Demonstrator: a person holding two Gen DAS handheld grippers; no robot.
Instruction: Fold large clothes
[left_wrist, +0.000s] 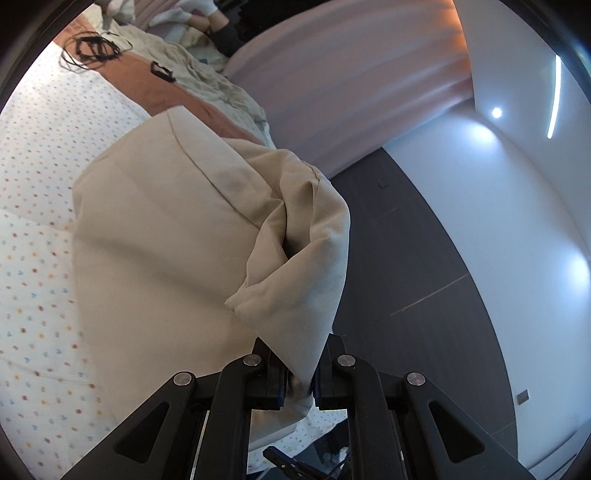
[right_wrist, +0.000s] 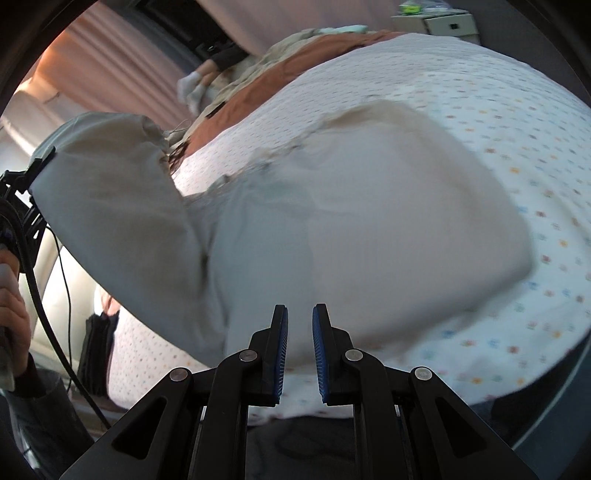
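A large beige garment (left_wrist: 159, 229) lies on the bed with the dotted white sheet (left_wrist: 33, 155). My left gripper (left_wrist: 298, 373) is shut on a bunched corner of it and holds that part lifted above the bed's edge. In the right wrist view the garment (right_wrist: 369, 221) spreads flat on the sheet (right_wrist: 498, 110), with one part (right_wrist: 110, 184) raised at the left by the left gripper (right_wrist: 26, 192). My right gripper (right_wrist: 299, 332) is open and empty just above the garment's near edge.
A rust-brown blanket (left_wrist: 155, 88) and crumpled pale bedding (left_wrist: 207, 74) lie at the far end of the bed, with black cables (left_wrist: 92, 46) on it. A person's socked feet (right_wrist: 192, 88) rest there. Dark floor (left_wrist: 406, 258) lies beside the bed.
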